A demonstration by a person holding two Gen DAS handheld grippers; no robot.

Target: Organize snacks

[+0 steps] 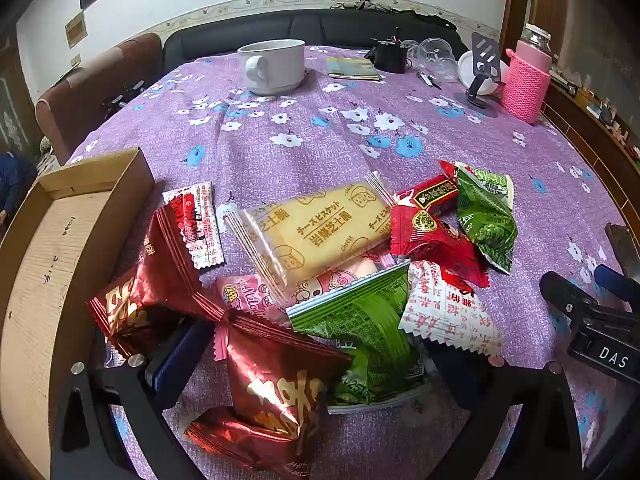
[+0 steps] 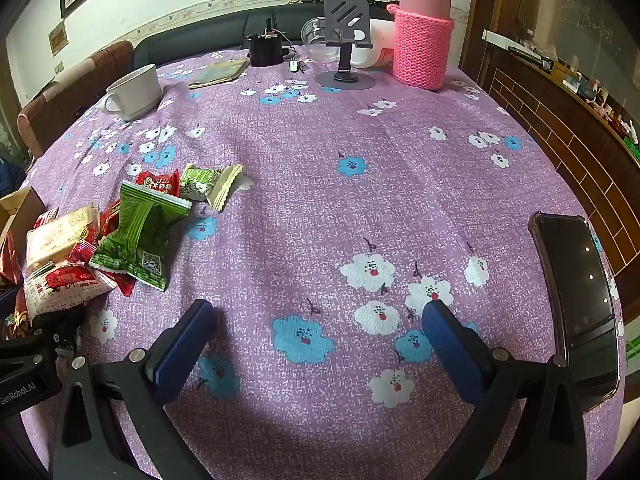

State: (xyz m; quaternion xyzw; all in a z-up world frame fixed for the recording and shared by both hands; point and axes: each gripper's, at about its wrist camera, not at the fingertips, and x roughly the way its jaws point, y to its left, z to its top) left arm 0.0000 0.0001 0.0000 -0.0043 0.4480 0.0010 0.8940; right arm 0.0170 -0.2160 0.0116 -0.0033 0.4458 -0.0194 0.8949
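The snacks lie in a loose heap on the table (image 2: pixel 304 208), which is covered with a purple cloth with flowers, just beside an open cardboard box (image 1: pixel 60 248) at the left. In the middle of the heap is a long yellow biscuit pack (image 1: pixel 316 228); its long axis runs slantwise, from the near left up to the far right. Two dark red foil packs (image 1: pixel 160 280) are joined end to end and run from the box side down toward the camera. A green pack (image 1: pixel 360 332) lies partly under the yellow one, and its long axis points toward the near right. At the far right of the heap are a small red pack (image 1: pixel 436 240) and a crumpled green pack (image 1: pixel 486 216), touching each other.

The left gripper (image 1: pixel 304 360) hangs over the near part of the heap with its jaws wide open; the packs lie between them but the pads do not press on them. The right gripper (image 2: pixel 316 340) is over bare cloth, well apart from the snacks, and its jaws are wide open and hold nothing. A dark phone (image 2: pixel 580 304) lies near its right finger
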